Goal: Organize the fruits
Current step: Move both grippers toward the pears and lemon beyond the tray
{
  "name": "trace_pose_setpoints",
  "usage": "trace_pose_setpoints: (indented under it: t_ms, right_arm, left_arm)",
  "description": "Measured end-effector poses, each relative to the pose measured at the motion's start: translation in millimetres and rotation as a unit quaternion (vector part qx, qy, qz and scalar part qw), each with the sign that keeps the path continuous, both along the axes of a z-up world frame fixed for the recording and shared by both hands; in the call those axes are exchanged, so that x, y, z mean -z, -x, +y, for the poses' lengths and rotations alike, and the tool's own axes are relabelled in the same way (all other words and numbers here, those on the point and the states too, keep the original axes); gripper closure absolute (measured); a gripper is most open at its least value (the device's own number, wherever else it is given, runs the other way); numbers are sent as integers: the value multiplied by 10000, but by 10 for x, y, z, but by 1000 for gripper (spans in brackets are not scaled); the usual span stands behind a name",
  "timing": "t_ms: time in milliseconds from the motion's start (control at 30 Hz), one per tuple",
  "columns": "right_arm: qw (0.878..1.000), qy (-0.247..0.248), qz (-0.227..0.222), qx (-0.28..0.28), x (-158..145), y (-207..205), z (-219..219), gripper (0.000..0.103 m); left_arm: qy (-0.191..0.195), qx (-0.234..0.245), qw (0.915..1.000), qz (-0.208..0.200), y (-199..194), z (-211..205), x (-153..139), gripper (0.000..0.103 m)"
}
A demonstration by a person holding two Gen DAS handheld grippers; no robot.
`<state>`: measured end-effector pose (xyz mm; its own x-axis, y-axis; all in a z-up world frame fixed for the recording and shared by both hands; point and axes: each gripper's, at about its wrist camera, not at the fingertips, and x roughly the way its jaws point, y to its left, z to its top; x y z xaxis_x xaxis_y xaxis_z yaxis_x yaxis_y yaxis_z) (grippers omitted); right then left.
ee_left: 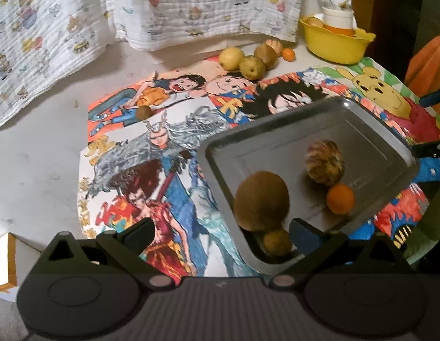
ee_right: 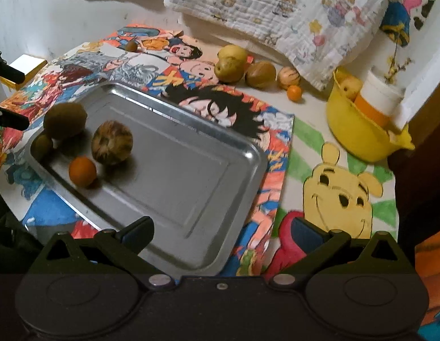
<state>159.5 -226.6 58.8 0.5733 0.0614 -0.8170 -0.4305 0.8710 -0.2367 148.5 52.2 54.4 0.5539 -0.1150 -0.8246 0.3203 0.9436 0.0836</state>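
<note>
Left wrist view: the left claw (ee_left: pixel 221 234) hangs wide and empty over the tray's (ee_left: pixel 362 119) near corner, where a kiwi (ee_left: pixel 261 200), a small brown fruit (ee_left: pixel 276 241), a striped fruit (ee_left: pixel 325 160) and an orange (ee_left: pixel 339 199) are gathered. More fruits (ee_left: pixel 252 58) wait on the desk (ee_left: pixel 49 156) beyond.

Right wrist view: the right claw (ee_right: pixel 221 234) is wide, holding nothing, over the tray's bare end, likely free for the loose fruits near the yellow bowl (ee_right: pixel 356 136).

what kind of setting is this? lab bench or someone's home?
Probably a home, not a lab: hand-coloured cartoon drawings cover the table, a cartoon-print white cloth hangs behind, and loose fruit sits beside a yellow plastic bowl and on a silver metal tray.
</note>
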Motion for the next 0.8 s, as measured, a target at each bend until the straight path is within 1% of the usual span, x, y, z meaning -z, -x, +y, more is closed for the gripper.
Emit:
trace_pose_setpoints:
  t_ms: [167,300,433,567,667,733,800]
  right_arm:
    - [9998,-25,-22,-206,-92,-170,76,1]
    - [9992,-313,19,-264,-213,-358,134,1]
    - [9967,-688,3,-439,-440,-583,245,1]
    - [9938,-1014,-129,-438,-712,-899,375,1]
    - [9910,-1259,-160,-425,-896,-1179,472,1]
    - [9891,-1402,-157,-427,-997,-1385,556,1]
    - [9854,-1646,-131,-407,-1072,-1591,643,1]
  left_arm:
    - [70,-130,9998,-97,-166,69,-55,0]
    - [84,-159,9995,-255,-327,135,-157,0]
    - [111,-212,9990,-371,-550,209,-278,0]
    - [145,-249,9982,-523,-829,282,-383,0]
    - [192,-299,9976,-592,-1026,329,-395,0]
    - [351,-373,9968,-617,-1183,372,-373,0]
    - [497,-533,9957,-566,-1335,407,-328,0]
